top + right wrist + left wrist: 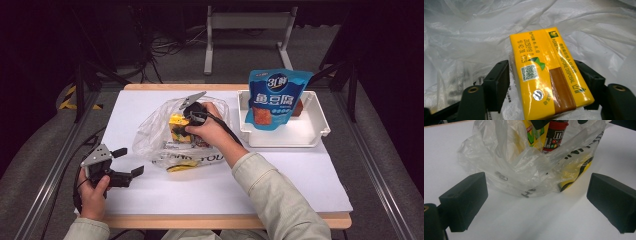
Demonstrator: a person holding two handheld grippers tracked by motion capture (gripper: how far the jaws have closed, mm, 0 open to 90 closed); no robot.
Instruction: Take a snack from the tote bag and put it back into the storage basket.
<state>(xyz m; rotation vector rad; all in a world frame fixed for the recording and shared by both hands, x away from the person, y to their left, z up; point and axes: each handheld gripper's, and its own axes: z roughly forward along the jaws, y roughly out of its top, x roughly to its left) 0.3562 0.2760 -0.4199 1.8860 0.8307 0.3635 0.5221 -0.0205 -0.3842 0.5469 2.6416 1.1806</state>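
A yellow drink carton (177, 127) stands inside a clear plastic bag (155, 135) printed "THANK YOU" at the middle of the table. My right gripper (186, 120) reaches into the bag from above and is shut on the carton. In the right gripper view the carton (549, 72) sits between both black jaws, with bag film (474, 30) all around. My left gripper (131, 161) rests low at the front left, open and holding nothing, a short way from the bag. Seen from the left gripper (536, 200), the bag (524, 165) lies just ahead, with a dark red candy tube (555, 135) in it beside the carton (534, 135).
A white tray (320, 127) stands at the right of the table with a blue snack pouch (277, 100) upright in it. White paper (280, 180) covers the tabletop. Metal rails run along both sides, and a frame's legs stand behind the far edge.
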